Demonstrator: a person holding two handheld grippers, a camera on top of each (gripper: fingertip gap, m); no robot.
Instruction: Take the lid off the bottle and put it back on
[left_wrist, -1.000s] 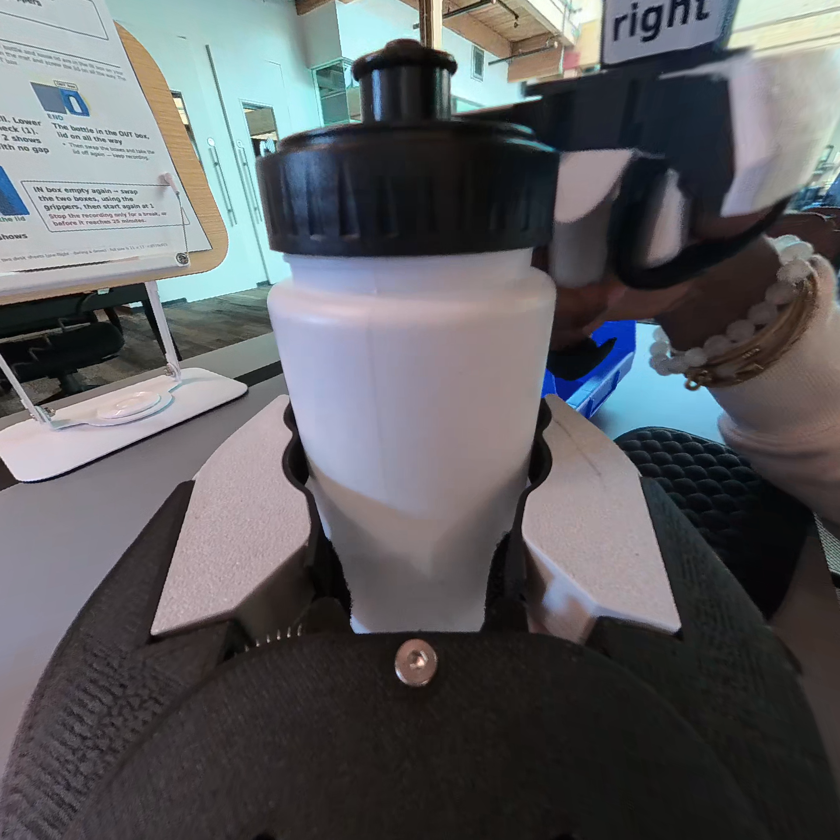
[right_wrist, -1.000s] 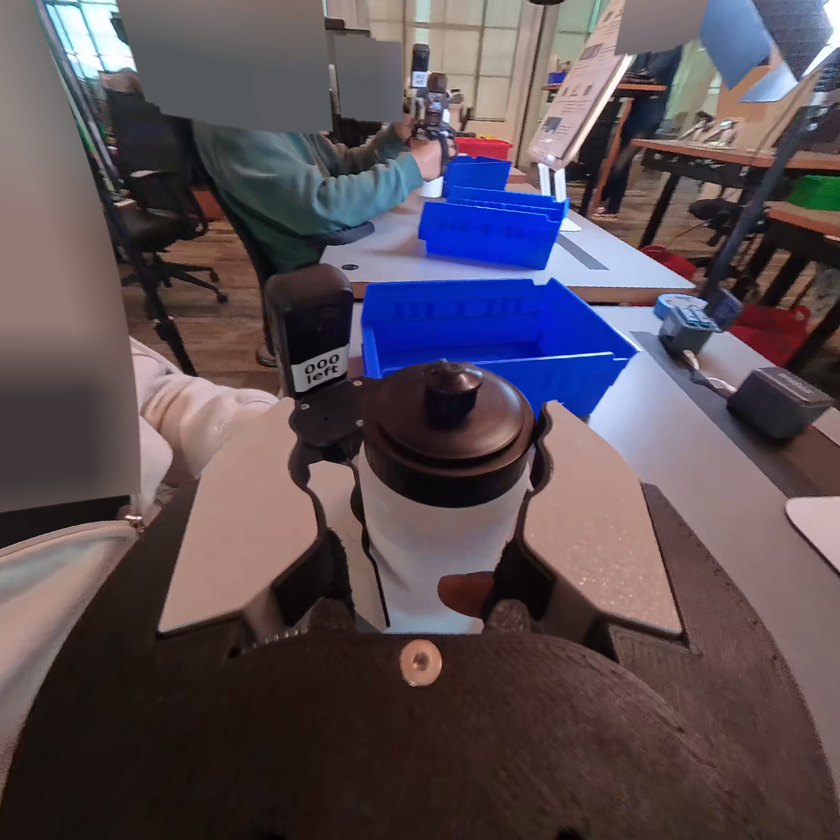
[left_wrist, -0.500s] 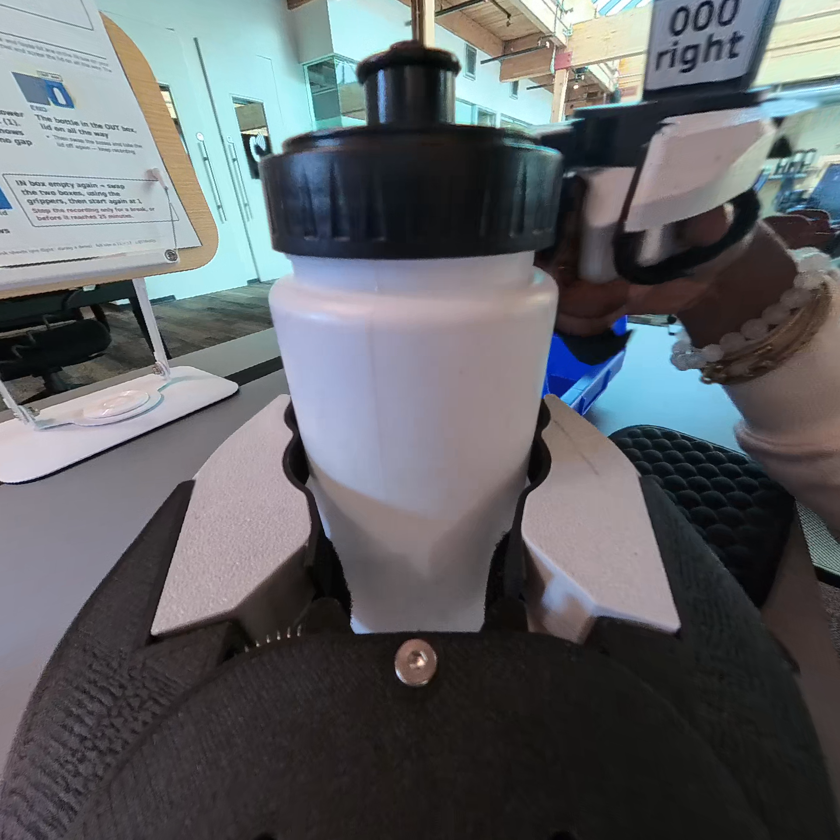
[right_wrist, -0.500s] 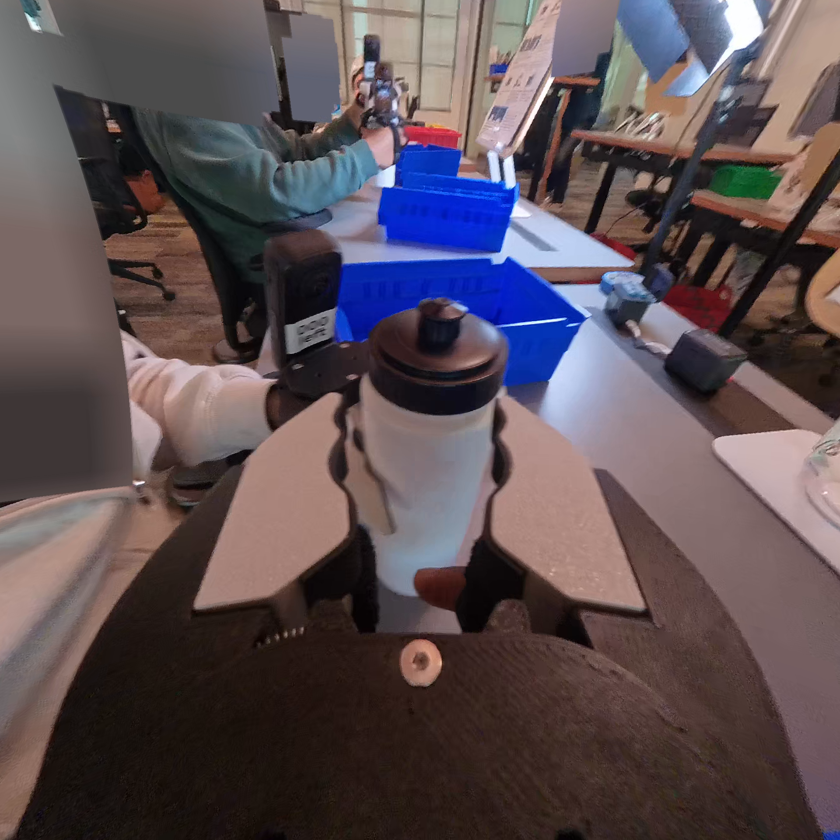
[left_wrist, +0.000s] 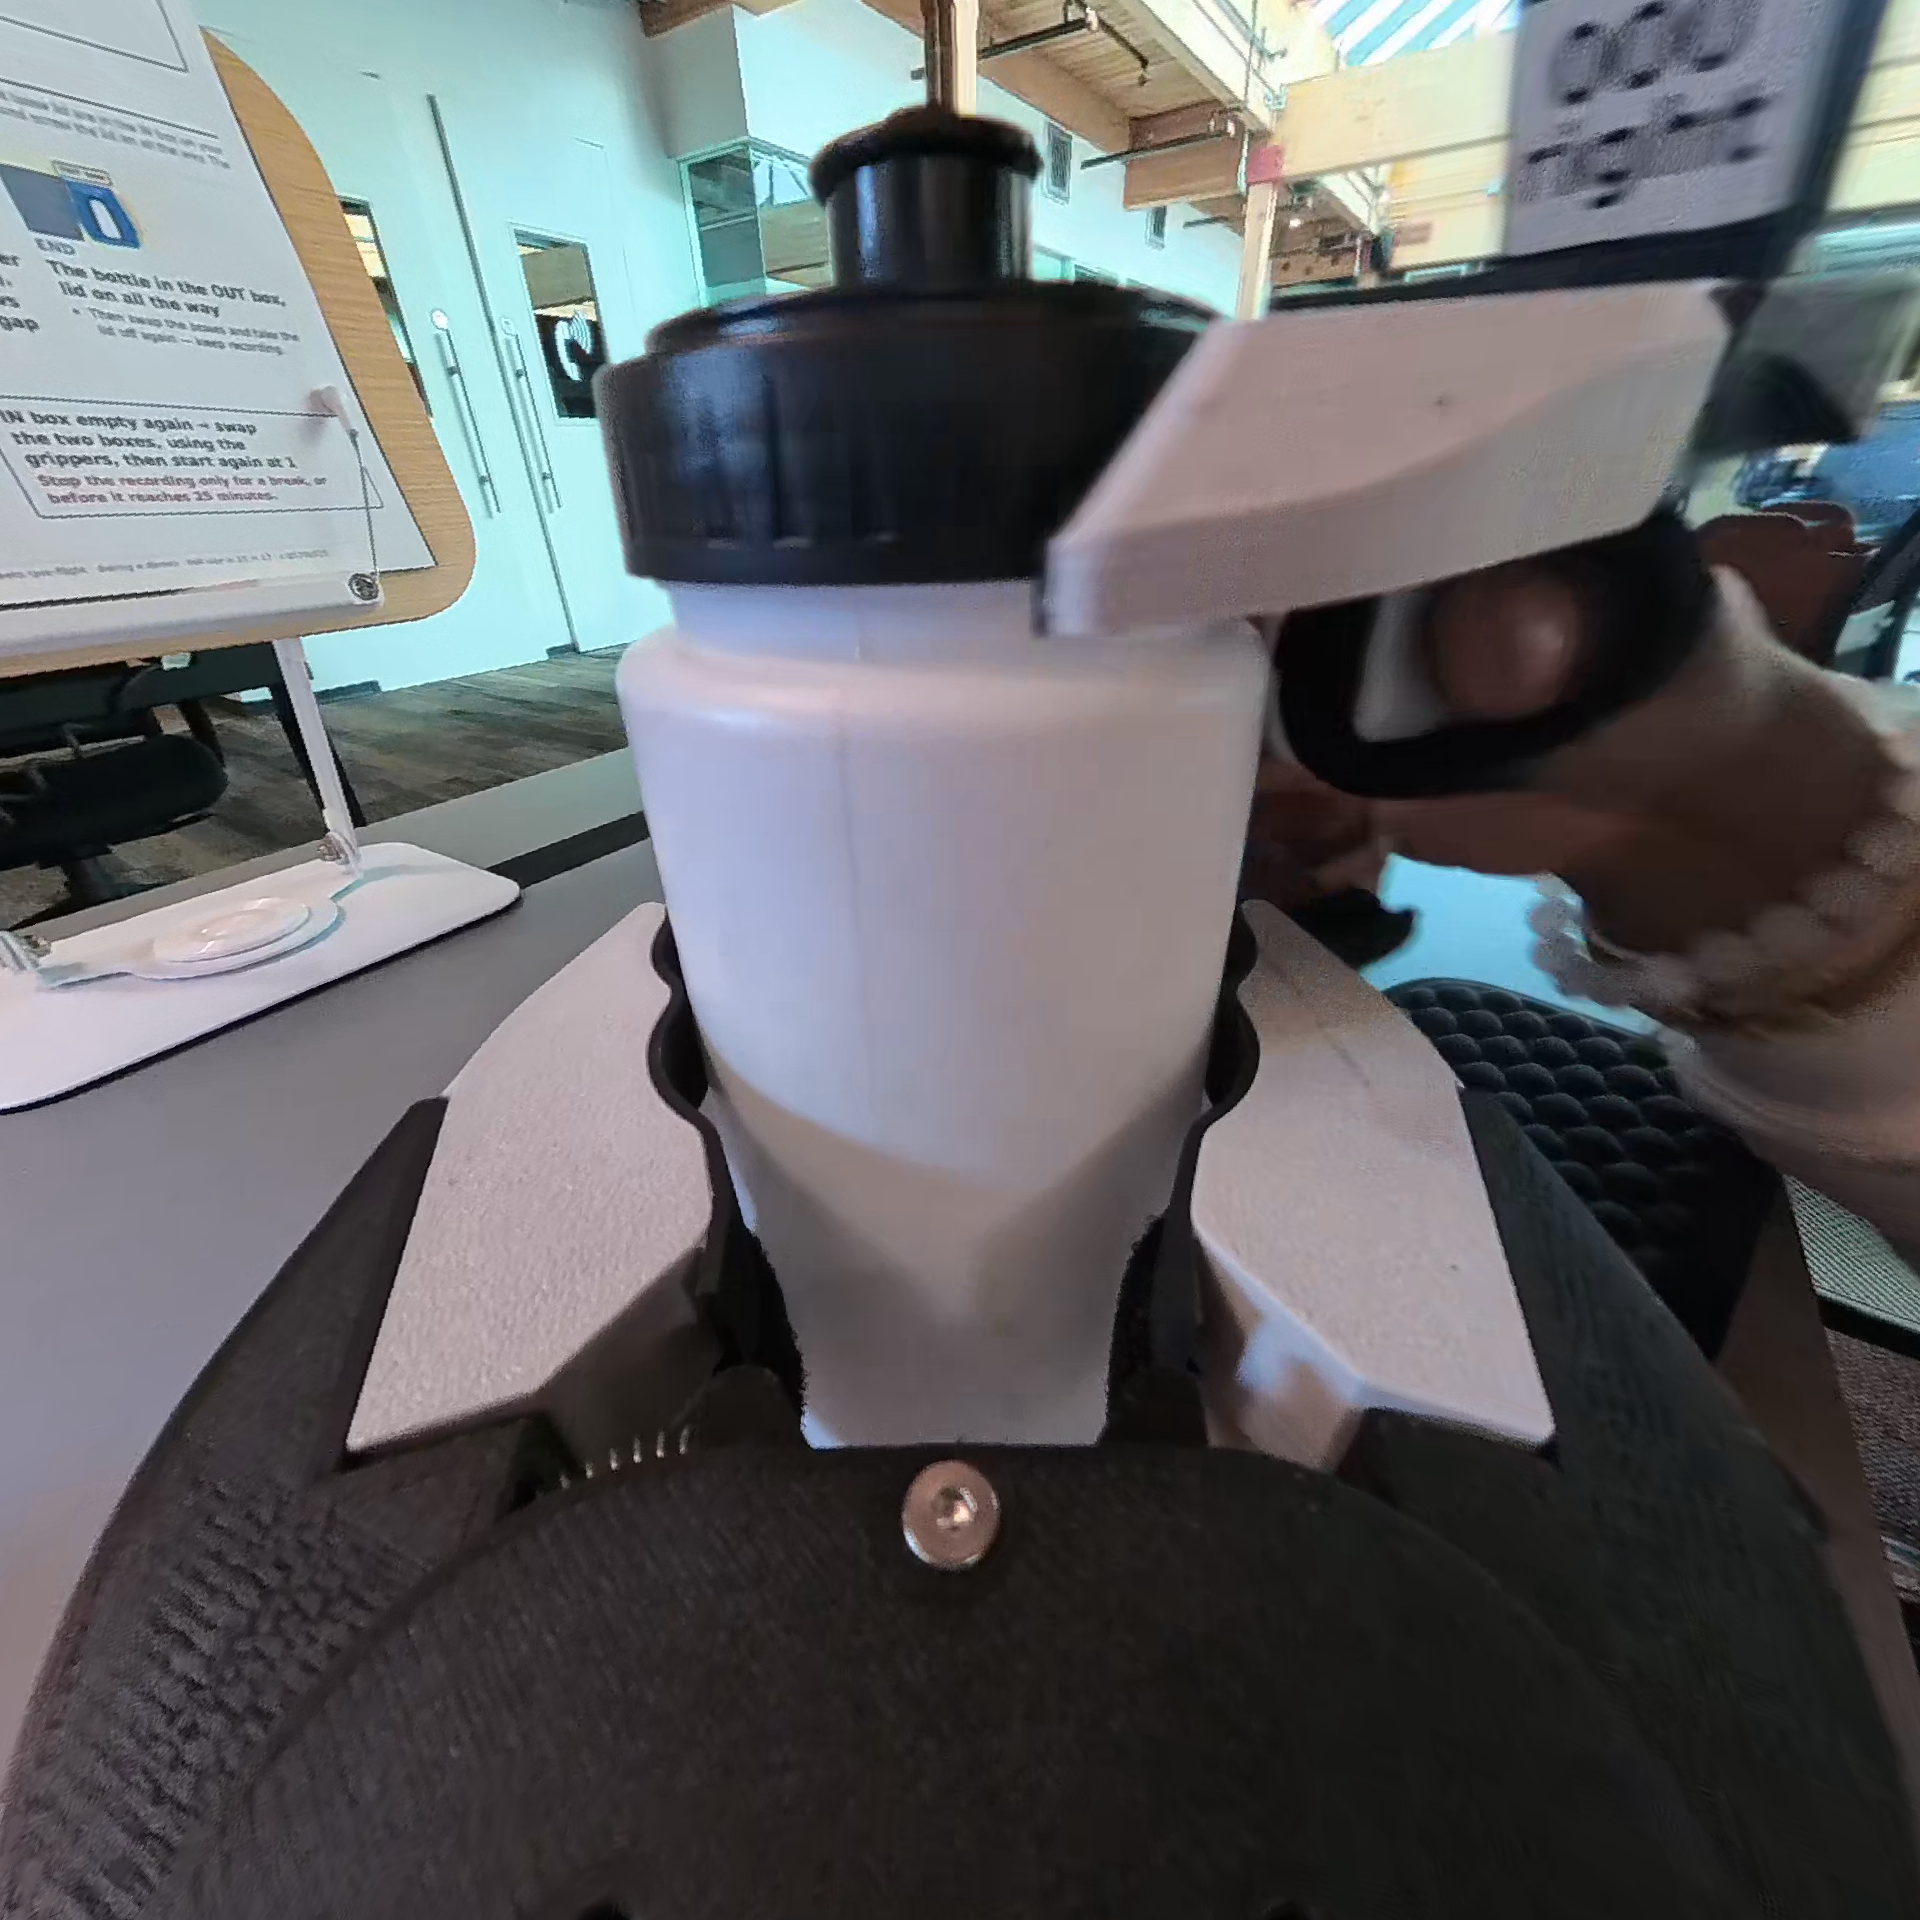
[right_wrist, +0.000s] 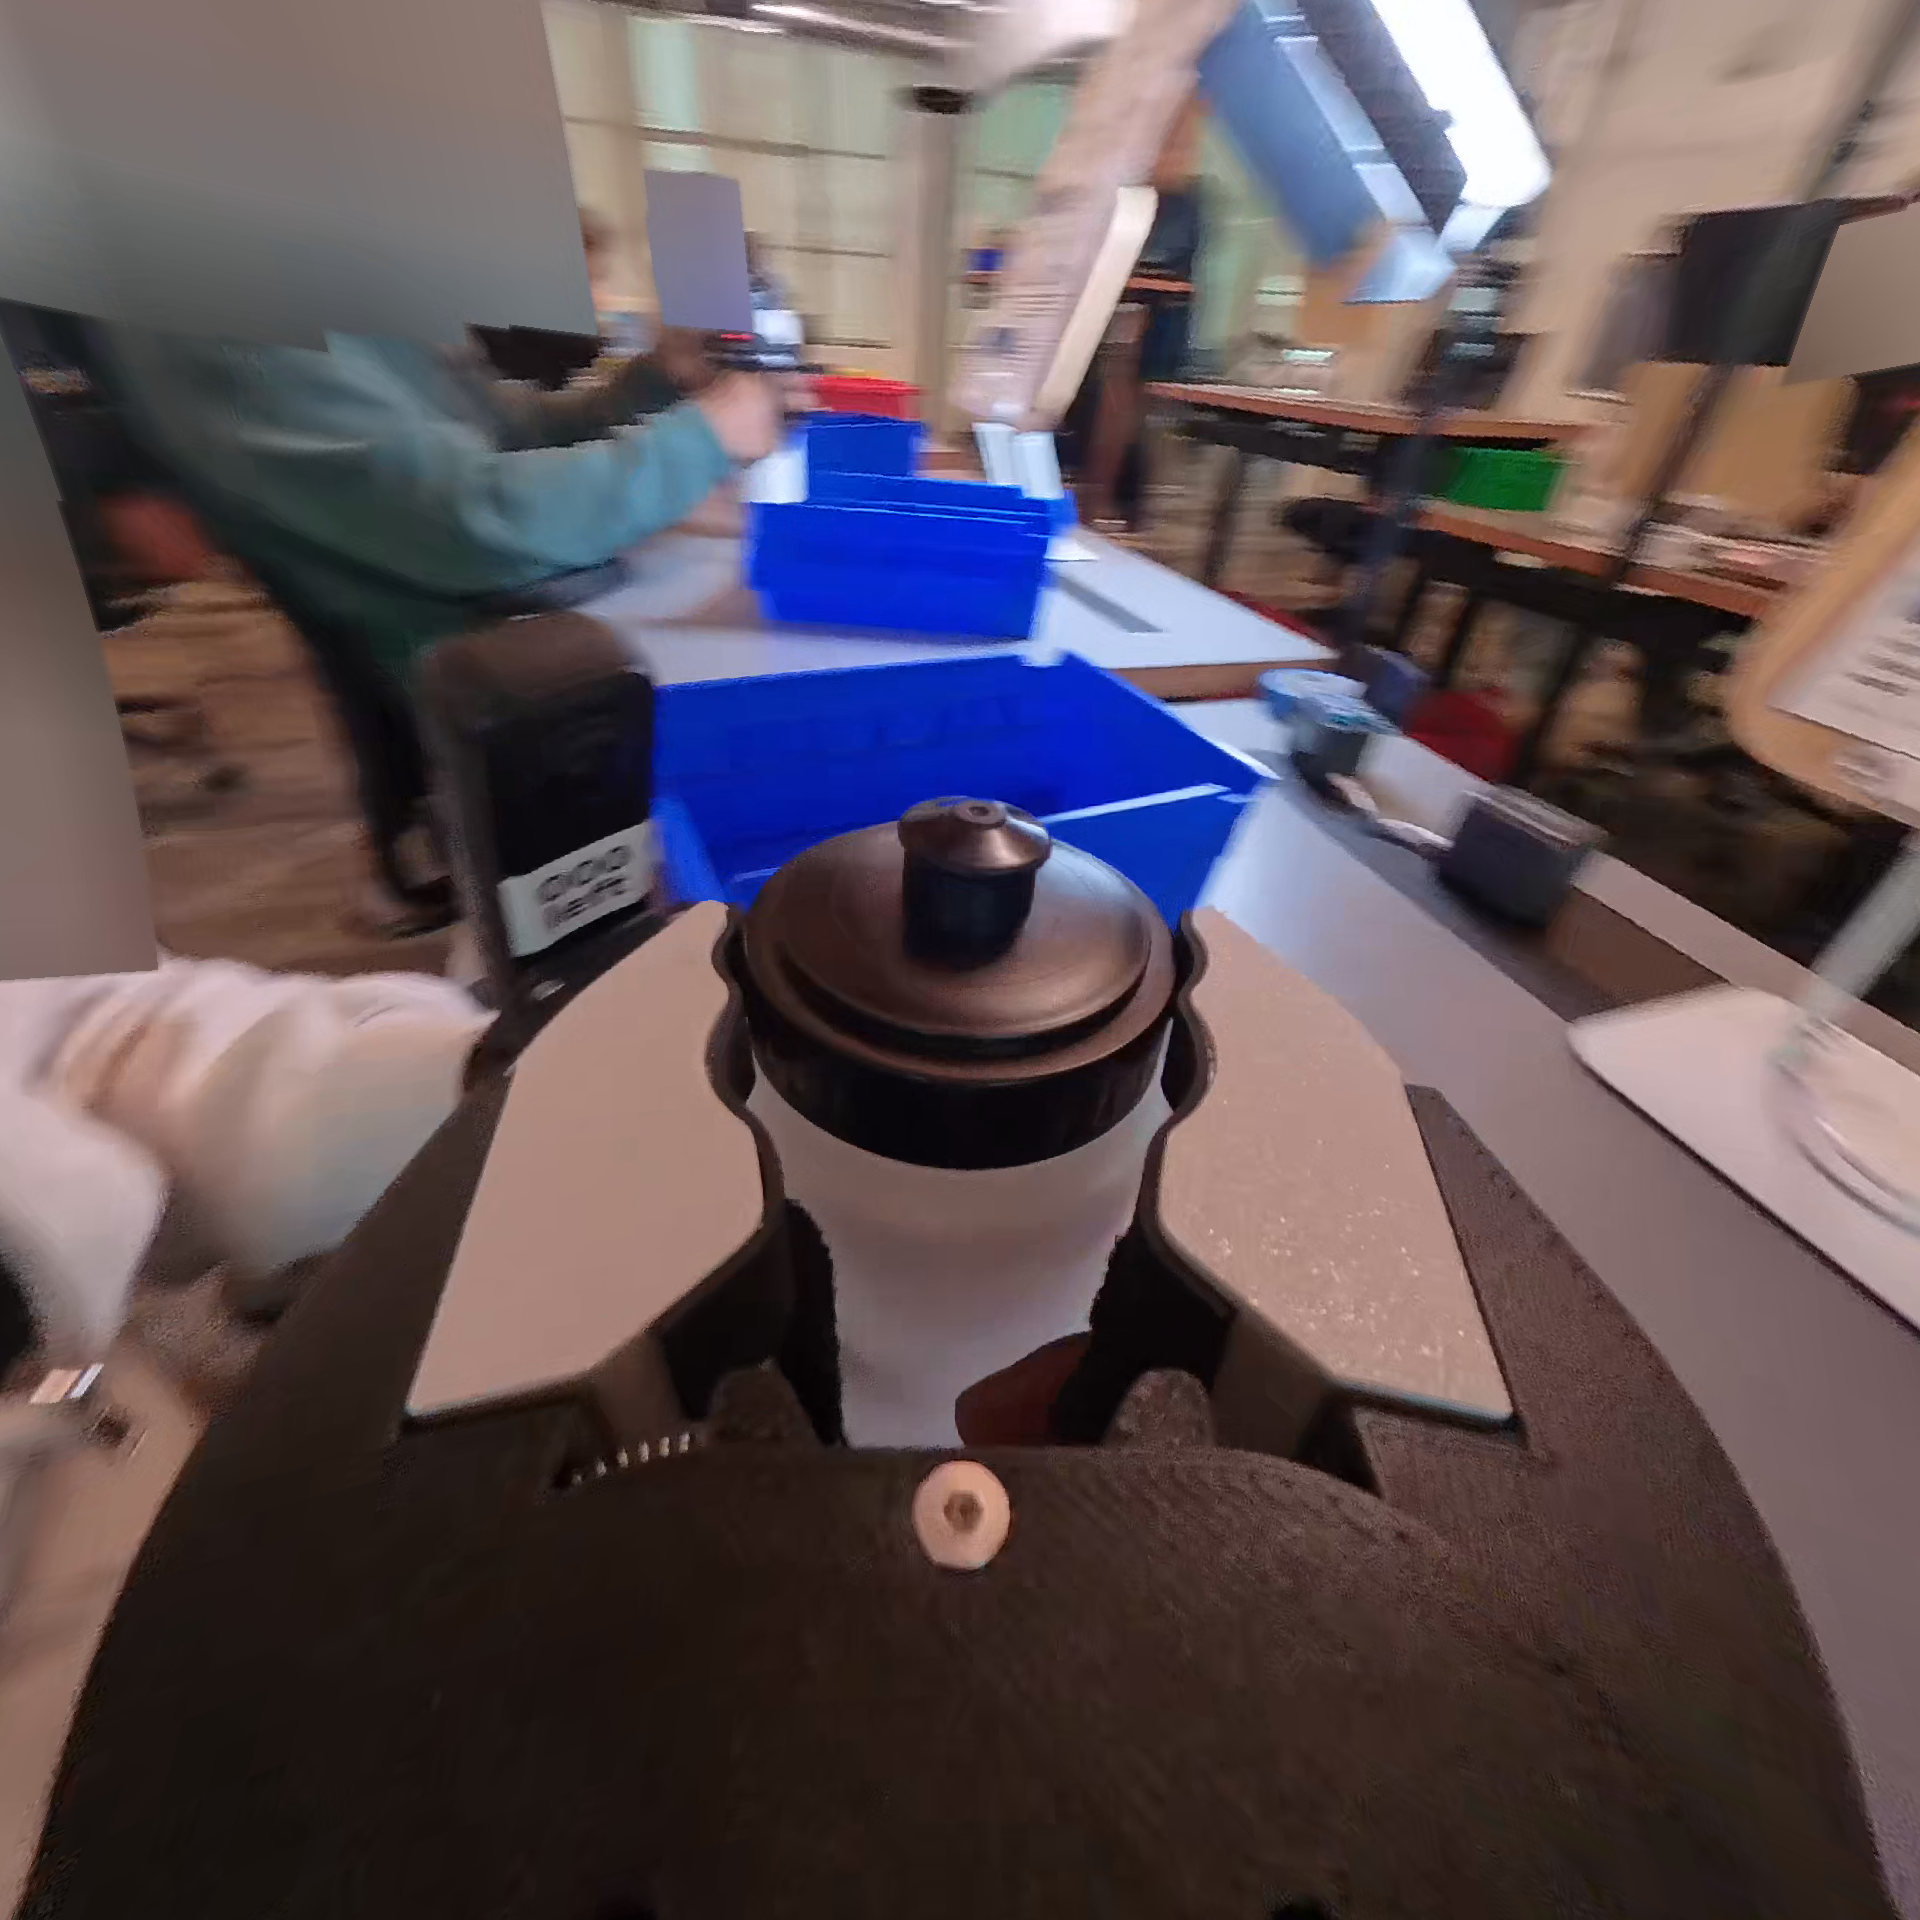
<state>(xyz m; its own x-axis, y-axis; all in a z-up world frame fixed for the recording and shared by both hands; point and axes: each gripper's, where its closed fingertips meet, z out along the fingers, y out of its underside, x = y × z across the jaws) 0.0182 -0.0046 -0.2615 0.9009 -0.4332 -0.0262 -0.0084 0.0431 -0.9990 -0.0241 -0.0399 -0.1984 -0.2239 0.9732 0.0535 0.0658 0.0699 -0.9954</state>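
A white bottle (left_wrist: 935, 935) with a black ribbed lid (left_wrist: 831, 457) and pull spout stands upright in my left gripper (left_wrist: 951, 966), which is shut on its lower body above the grey table. My right gripper reaches in from the right, and one of its fingers (left_wrist: 1351, 457) lies against the lid's right side. In the right wrist view the right gripper (right_wrist: 956, 966) has a finger on each side of the lid (right_wrist: 956, 997), shut on it, with the bottle's body (right_wrist: 956, 1247) below. The lid sits on the bottle.
A blue bin (right_wrist: 935, 748) stands on the table just behind the bottle. An instruction board on a white stand (left_wrist: 239, 935) is at the left. More blue bins (right_wrist: 894, 561) and a person in a green sleeve (right_wrist: 416, 488) are at a farther table. A small dark box (right_wrist: 1517, 862) sits right.
The right gripper was wide around the lid, pulled back and lower half a second ago, and has now come in again and closed on the lid. The left gripper kept hold of the bottle.
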